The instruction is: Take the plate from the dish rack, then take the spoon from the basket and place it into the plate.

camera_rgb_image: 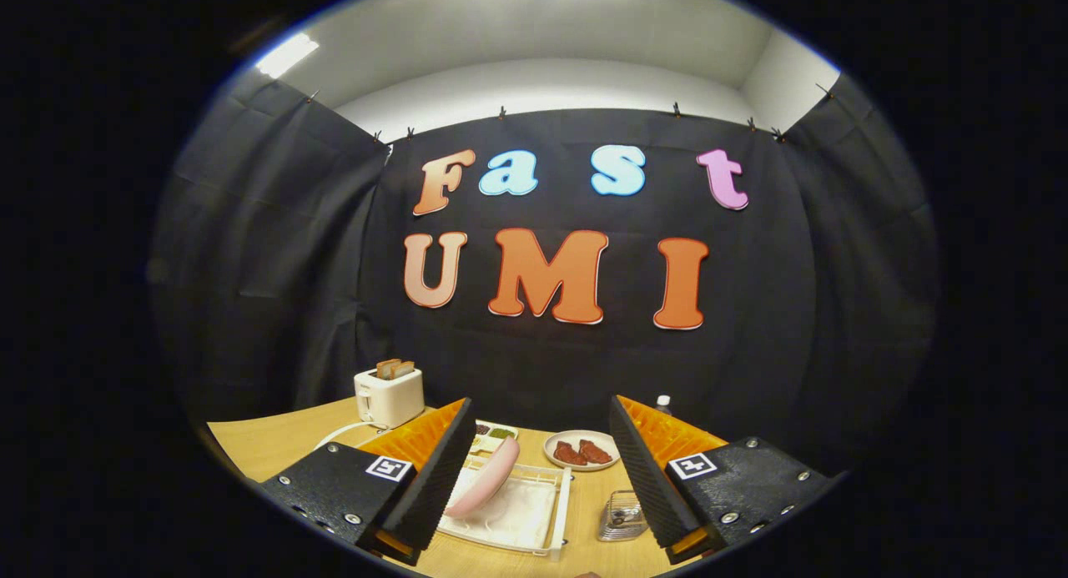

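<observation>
Worktop (275,444): pale wood look, smooth, faint sheen.
Dish rack (521,511): white plastic, smooth, slightly glossy.
Plate (488,478): pink, smooth, soft shine, standing in the rack.
Basket (622,515): thin metal wire mesh, bright.
Toaster (390,397): white plastic shell, smooth and glossy.
Small dish (581,450): white, glazed look.
Booth wall (292,269): black cloth, matt, creased.
My jaws, spread wide over the rack: inner faces finely ribbed, matt.
</observation>
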Demonstrator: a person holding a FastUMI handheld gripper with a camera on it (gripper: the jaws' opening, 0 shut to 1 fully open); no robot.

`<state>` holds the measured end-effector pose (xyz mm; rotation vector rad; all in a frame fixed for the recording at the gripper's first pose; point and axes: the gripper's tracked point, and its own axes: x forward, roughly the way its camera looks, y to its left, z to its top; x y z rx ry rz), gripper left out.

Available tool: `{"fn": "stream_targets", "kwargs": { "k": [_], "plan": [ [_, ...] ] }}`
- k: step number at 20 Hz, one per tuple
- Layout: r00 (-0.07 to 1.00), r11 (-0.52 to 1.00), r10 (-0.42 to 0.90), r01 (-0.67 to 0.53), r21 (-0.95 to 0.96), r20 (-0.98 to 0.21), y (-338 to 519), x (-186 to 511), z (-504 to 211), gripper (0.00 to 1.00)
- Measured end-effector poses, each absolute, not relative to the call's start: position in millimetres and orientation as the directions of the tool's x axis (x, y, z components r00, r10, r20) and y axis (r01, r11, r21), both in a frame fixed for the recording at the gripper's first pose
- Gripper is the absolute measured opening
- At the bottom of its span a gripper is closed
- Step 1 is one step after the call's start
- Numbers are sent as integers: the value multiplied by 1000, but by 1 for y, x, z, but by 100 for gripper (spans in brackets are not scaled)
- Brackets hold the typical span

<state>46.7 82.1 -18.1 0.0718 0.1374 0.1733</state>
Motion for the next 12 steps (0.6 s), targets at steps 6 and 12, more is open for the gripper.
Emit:
{"fn": "stream_targets", "kwargs": {
  "k": [6,12],
  "plan": [
    [910,971,232,-198,131,-342,111,90,-59,96],
    [786,972,230,-215,95,-574,140,113,-107,96]
  ]
}}
